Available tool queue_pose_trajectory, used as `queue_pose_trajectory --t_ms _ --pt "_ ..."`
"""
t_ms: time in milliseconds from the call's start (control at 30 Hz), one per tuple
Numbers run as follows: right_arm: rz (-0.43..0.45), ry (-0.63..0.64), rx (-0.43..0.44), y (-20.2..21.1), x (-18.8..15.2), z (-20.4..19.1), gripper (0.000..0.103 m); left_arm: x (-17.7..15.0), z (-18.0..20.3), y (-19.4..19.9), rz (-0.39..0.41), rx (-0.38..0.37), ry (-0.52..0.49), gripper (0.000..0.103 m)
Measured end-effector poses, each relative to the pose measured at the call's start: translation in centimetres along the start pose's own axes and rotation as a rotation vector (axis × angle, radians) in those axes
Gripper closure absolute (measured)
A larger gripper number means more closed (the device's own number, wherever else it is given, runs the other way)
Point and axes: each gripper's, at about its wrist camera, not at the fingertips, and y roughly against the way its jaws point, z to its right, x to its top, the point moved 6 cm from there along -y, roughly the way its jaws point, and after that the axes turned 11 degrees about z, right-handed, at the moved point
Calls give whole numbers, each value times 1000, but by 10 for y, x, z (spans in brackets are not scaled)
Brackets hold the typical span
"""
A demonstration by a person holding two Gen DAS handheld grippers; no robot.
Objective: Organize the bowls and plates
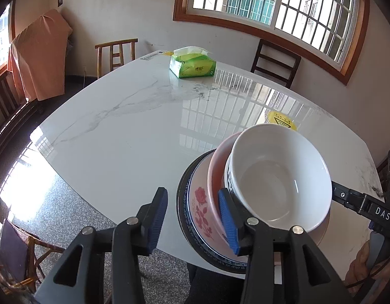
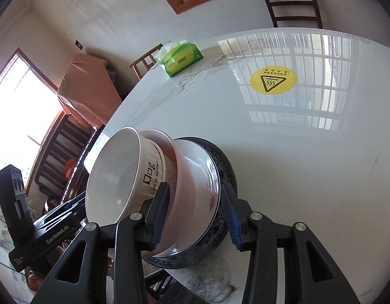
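Left wrist: white bowl (image 1: 278,177) sits upright atop stacked dishes (image 1: 195,210), mouth upward; both fingers parted, empty.

A glossy white table (image 1: 124,136) with faint grey marble veining carries everything, and its top mirrors the barred window. Near its far edge lies a green tissue pack (image 1: 192,65) with a white tissue sticking out of the top. A round yellow sticker (image 2: 272,79) with a black heat-warning triangle is stuck flat on the surface, well apart from the tissues. At the near edge sits a dark blue-patterned plate (image 2: 226,167), its rim reaching just past the table's edge; it bears a stack of a rose-printed plate (image 1: 201,210), a pink bowl (image 1: 216,167) and a white bowl (image 1: 278,174).
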Motion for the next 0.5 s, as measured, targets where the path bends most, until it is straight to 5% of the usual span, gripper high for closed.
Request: queue_pose_trajectory --t_ms 233,500 --pt "68 9 6 11 -5 -2 57 -3 -7 23 80 8 10 59" --pt "329 128 -28 57 -16 -25 42 -16 0 53 235 75 -40 59"
